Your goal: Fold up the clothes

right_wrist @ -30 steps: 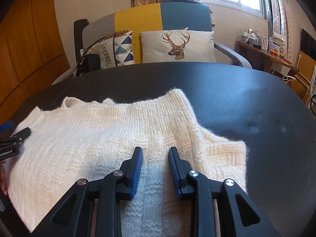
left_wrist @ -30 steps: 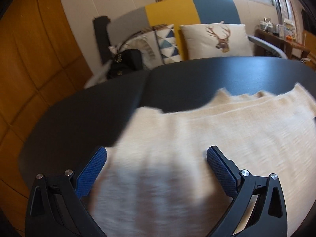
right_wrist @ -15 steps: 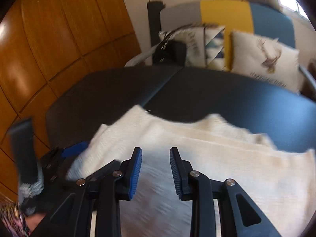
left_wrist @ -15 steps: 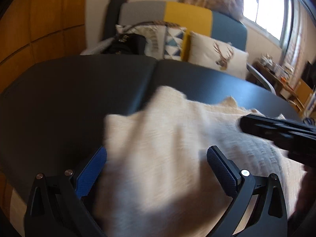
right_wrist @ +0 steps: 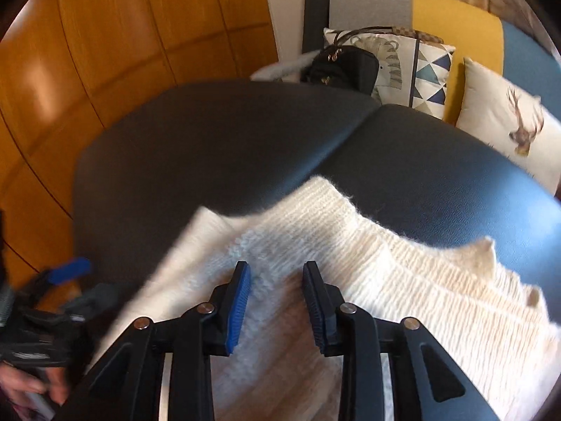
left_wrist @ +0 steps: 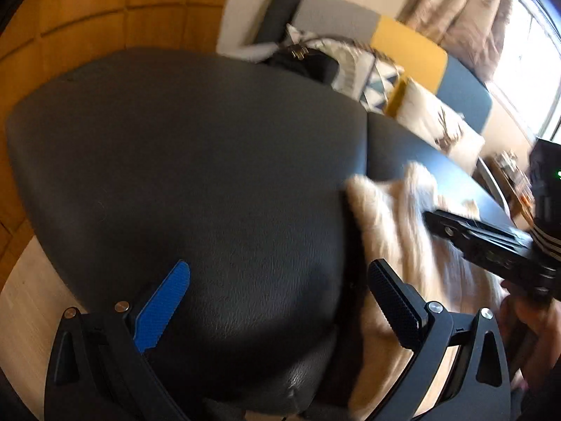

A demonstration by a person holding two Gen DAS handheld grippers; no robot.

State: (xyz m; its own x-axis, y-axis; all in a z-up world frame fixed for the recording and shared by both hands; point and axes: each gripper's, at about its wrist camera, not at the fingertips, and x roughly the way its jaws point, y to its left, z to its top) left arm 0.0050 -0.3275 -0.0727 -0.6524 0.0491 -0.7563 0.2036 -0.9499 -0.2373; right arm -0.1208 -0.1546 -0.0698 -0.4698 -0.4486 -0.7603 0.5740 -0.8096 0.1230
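Both grippers are black plastic frames with silver screws: left gripper (left_wrist: 278,300) and right gripper (right_wrist: 277,303) carry ribbed blue pads (right_wrist: 239,307). A blurred, seemingly striped sleeve (left_wrist: 545,242) shows.

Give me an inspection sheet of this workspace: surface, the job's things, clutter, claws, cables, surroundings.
Surface: dark padded table, a seam running across it.
Job's things: cream knit sweater lying on the table, edges bunched.
Clutter: nothing seen on the table.
Claws: left claw wide open above bare table, the sweater at its right finger; right claw part open, sweater in view between its fingers, contact cannot be told.
Cables: nothing seen.
Surroundings: sofa in grey, yellow and blue with a deer cushion, a triangle cushion and a black handbag; wooden wall panels.
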